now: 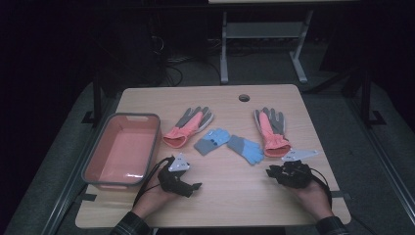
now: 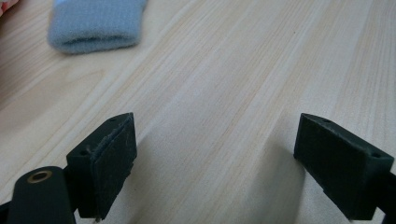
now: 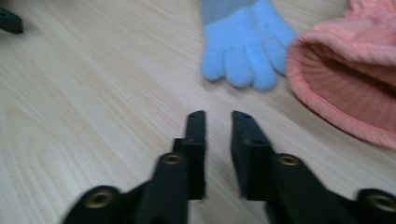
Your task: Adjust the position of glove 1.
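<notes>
- Nothing's been put away so far from what I can see: the pink bin (image 1: 122, 149) with the grey rim sits empty at the left side of the wooden table (image 1: 230, 196), and all four gloves are lying out on the tabletop.
- My guess is the job is moving gloves into that bin, so basically all of it is left.
- Gloves in a loose row across the middle: a pink-and-grey glove (image 1: 188, 126) nearest the bin, then a small blue-and-grey glove (image 1: 212, 141), a second blue-and-grey glove (image 1: 244, 148) just beside it, and another pink-and-grey glove (image 1: 271, 131) on the right, its cuff touching or overlapping that second blue one.
- Left gripper (image 1: 188, 183) rests low near the table's near edge, just right of the bin, jaws spread wide with bare wood between them. The first blue glove's grey cuff (image 2: 95, 25) is ahead of it, not touched.
- Right gripper (image 1: 281, 172) has its jaws nearly together, a thin gap showing, gripping nothing. The blue fingertips (image 3: 243, 51) lie just ahead, pink cuff (image 3: 345, 70) beside them.
- Room-wise it's easy: open wood between both grippers and the gloves, and a clear-looking path leftwards to the bin.
- Watch points: the bin's raised rim right beside the left gripper, and both hands sit close to the near table edge.
</notes>
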The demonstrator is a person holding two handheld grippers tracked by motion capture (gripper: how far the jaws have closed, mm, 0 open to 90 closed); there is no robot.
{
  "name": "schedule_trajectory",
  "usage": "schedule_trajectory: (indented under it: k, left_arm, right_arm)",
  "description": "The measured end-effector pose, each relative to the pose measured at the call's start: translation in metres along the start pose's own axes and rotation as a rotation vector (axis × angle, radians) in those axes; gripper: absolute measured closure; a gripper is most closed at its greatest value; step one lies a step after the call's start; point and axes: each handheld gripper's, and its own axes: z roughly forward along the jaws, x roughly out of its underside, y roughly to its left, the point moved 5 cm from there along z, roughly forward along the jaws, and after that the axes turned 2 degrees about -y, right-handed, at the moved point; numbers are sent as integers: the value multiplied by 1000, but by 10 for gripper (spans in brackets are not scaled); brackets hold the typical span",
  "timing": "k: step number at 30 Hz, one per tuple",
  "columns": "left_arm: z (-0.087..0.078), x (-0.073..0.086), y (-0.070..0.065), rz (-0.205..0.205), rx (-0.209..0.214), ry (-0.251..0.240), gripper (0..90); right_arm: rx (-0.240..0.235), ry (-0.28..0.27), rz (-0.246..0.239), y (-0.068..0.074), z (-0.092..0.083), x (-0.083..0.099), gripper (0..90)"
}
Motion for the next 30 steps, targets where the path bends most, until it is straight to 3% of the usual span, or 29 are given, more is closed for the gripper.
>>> schedule_trajectory:
  k: [3, 7, 15, 30]
  left_arm:
    - [0, 0, 0, -1, 1, 1, 125]
    - [0, 0, 0, 0, 2, 2, 125]
    - [0, 0, 0, 1, 4, 2, 125]
    - [0, 0, 0, 2, 4, 5, 125]
  right_arm:
    - [-21, 2, -5, 3, 4, -6, 899]
    - [-57, -3, -7, 4, 13, -18, 900]
    - [-56, -25, -38, 6, 35, -44, 900]
    - [-48, -17, -29, 3, 83, -82, 900]
